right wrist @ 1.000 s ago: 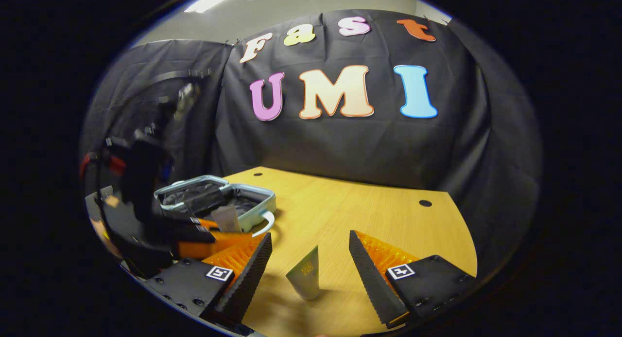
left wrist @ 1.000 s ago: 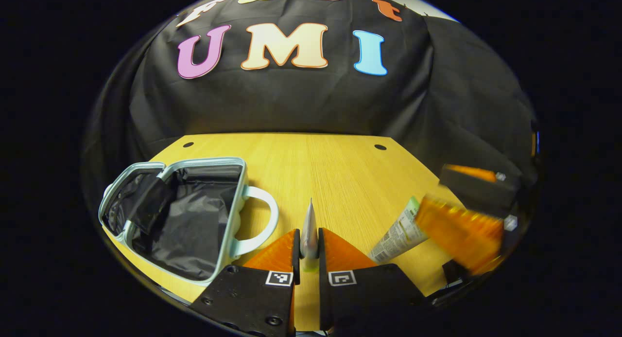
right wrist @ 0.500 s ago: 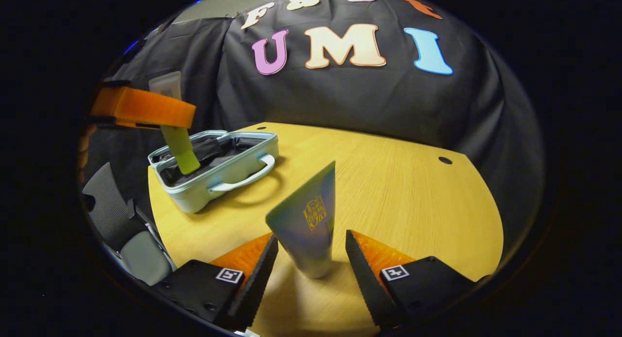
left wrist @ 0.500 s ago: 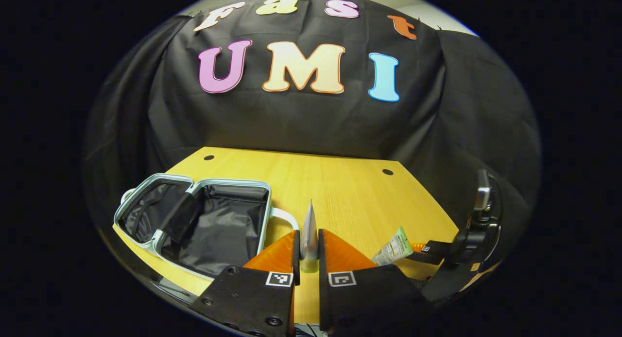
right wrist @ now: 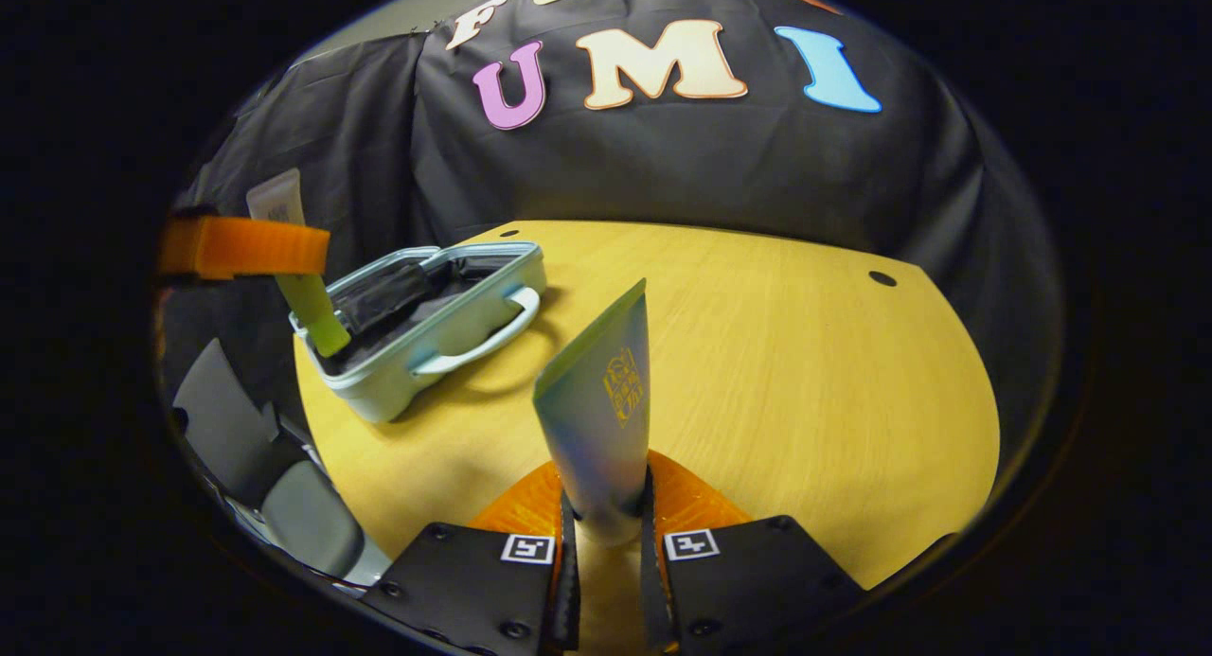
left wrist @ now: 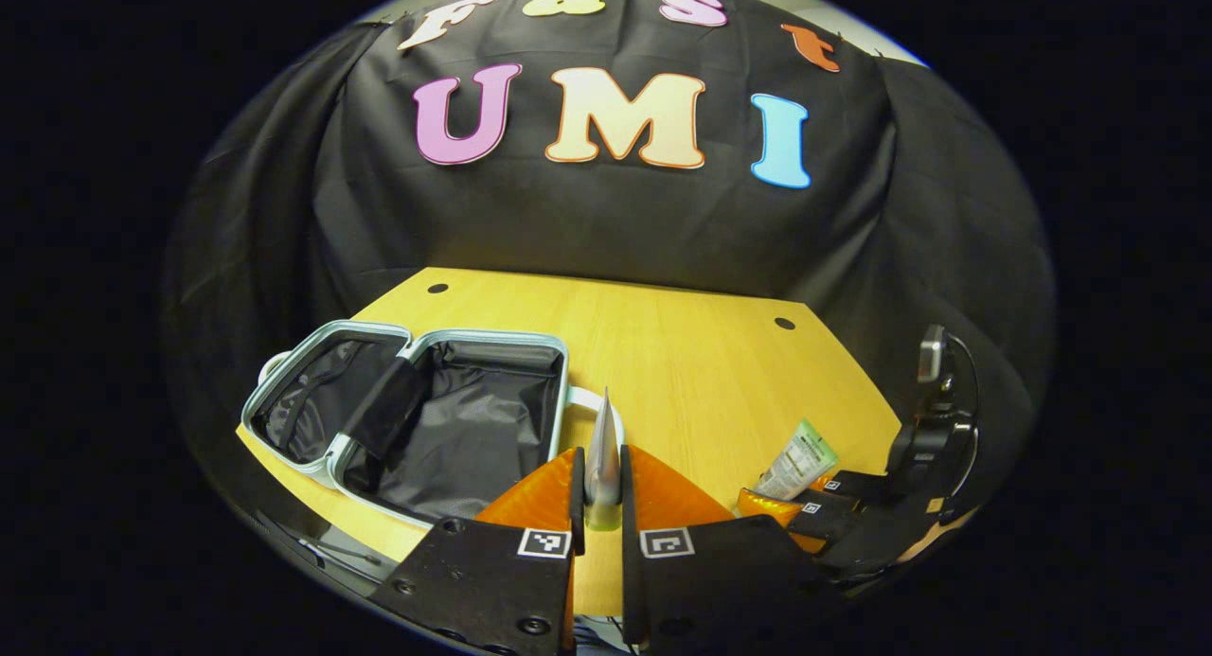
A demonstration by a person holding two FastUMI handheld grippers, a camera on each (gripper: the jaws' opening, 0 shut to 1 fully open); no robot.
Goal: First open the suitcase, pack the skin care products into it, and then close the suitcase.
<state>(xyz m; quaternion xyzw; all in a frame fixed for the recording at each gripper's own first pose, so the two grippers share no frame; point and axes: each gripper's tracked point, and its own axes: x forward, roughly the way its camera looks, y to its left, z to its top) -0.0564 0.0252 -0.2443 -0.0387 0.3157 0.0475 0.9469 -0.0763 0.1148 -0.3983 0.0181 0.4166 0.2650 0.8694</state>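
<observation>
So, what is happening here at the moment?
A person is packing skin care tubes into an open suitcase on the table. The left gripper holds a grey tube near the suitcase. The right gripper is shut on a pale tube. Nothing is packed yet.

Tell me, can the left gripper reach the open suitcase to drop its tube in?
Probably yes. The left gripper holds its tube beside the suitcase, whose lid lies open, and nothing stands between them.

A staged recording booth inside an office is showing: black cloth [left wrist: 606,221] is draping the walls behind a wooden desk [left wrist: 682,353], with an office chair [right wrist: 284,486] standing beside it.
</observation>
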